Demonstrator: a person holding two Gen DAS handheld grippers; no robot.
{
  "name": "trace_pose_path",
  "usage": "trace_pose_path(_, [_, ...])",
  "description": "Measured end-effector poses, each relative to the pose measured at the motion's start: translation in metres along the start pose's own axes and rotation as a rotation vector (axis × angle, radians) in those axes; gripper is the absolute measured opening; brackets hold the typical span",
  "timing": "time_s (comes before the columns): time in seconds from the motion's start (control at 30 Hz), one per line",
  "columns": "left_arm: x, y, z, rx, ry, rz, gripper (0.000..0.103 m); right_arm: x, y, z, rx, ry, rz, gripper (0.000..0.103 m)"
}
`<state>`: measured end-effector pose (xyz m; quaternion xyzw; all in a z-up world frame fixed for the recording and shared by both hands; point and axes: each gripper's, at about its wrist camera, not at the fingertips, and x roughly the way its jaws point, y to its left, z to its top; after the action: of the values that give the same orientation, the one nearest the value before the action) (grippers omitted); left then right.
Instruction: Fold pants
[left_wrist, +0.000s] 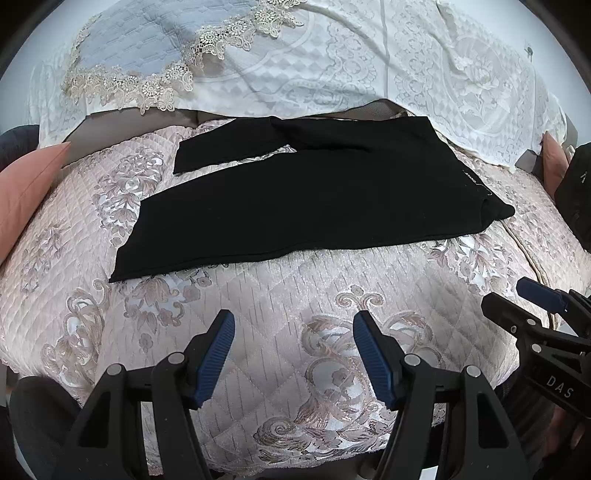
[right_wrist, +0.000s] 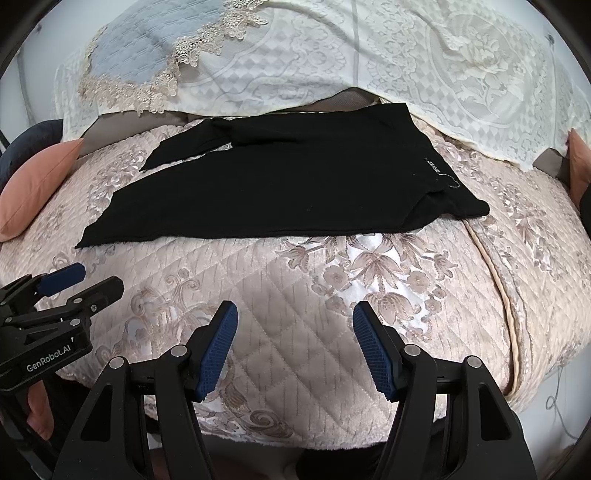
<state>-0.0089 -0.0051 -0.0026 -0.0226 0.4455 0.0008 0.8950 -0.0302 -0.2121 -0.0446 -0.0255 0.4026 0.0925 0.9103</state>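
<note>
Black pants (left_wrist: 314, 195) lie flat on a pink quilted sofa seat (left_wrist: 280, 295), waistband to the right, two legs spread to the left. They also show in the right wrist view (right_wrist: 280, 188). My left gripper (left_wrist: 293, 354) is open and empty, held over the quilt in front of the pants. My right gripper (right_wrist: 295, 347) is open and empty, also short of the pants' near edge. The right gripper shows at the right of the left wrist view (left_wrist: 524, 306); the left gripper shows at the left of the right wrist view (right_wrist: 81, 284).
A white lace cover (left_wrist: 406, 62) and a blue lace-trimmed cloth (left_wrist: 129, 48) drape the sofa back. A salmon cushion (left_wrist: 26, 184) lies at the left end, another (left_wrist: 554, 162) at the right end. A seam (right_wrist: 502, 295) divides the seat cushions.
</note>
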Motion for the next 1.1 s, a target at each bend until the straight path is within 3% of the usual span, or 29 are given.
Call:
trace_pose_path(0.77, [0.002,0.002,-0.001,-0.009,0.000,-0.001,0.070,0.004,-0.003,0.000,0.014,-0.009,0.032,0.065])
trace_pose_path(1.1, [0.016,0.017,0.000,-0.092,0.015,-0.087,0.070,0.015,-0.019,0.001,0.057,-0.006,0.109,0.065])
